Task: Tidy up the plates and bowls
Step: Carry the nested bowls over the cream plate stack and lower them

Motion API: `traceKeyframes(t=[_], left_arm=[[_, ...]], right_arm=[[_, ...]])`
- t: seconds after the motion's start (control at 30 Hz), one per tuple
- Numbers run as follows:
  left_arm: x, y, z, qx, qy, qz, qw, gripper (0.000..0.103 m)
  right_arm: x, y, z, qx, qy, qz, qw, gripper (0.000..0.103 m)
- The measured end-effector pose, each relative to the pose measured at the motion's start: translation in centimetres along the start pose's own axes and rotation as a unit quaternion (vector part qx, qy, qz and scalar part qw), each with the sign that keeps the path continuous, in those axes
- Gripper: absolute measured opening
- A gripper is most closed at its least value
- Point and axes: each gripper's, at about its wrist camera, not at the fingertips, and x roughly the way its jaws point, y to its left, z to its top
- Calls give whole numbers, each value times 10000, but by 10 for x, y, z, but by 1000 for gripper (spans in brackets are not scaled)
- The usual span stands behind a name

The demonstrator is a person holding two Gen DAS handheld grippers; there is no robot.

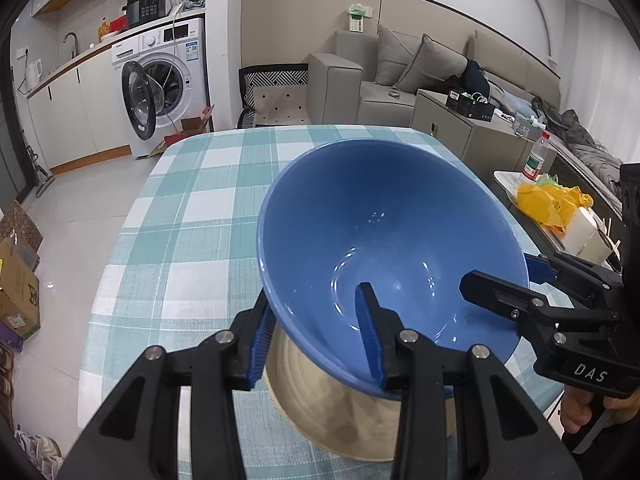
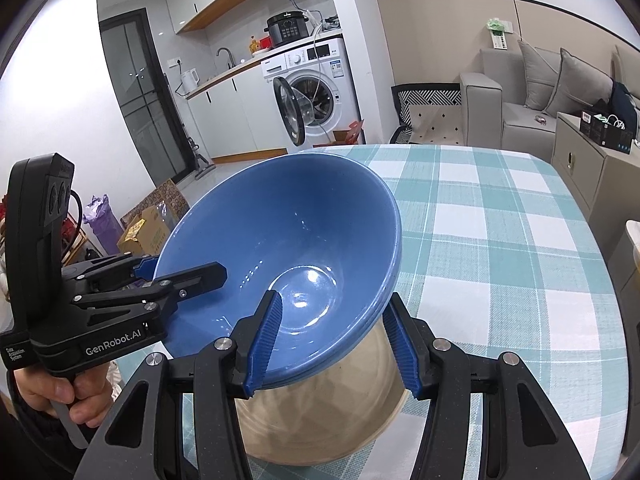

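A large blue bowl sits tilted on a beige bowl on the checked tablecloth. My left gripper straddles its near rim, one finger inside, one outside; the jaws stand apart around the rim, and I cannot tell whether they press it. My right gripper straddles the rim the same way from the other side. In the right wrist view the blue bowl rests on the beige bowl. Each gripper shows in the other's view: the right one and the left one.
The table with the teal and white checked cloth extends ahead. A side table at the right holds a yellow bag and a bottle. A washing machine, cardboard boxes and a sofa stand beyond.
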Motion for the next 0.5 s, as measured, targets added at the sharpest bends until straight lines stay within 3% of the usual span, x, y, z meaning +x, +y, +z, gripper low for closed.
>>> traceKeyframes(t=[0.5], left_arm=[[8,7,-8,-47,157,18,9999,38]], right_arm=[[15,1,-6,13,189,18,9998,53]])
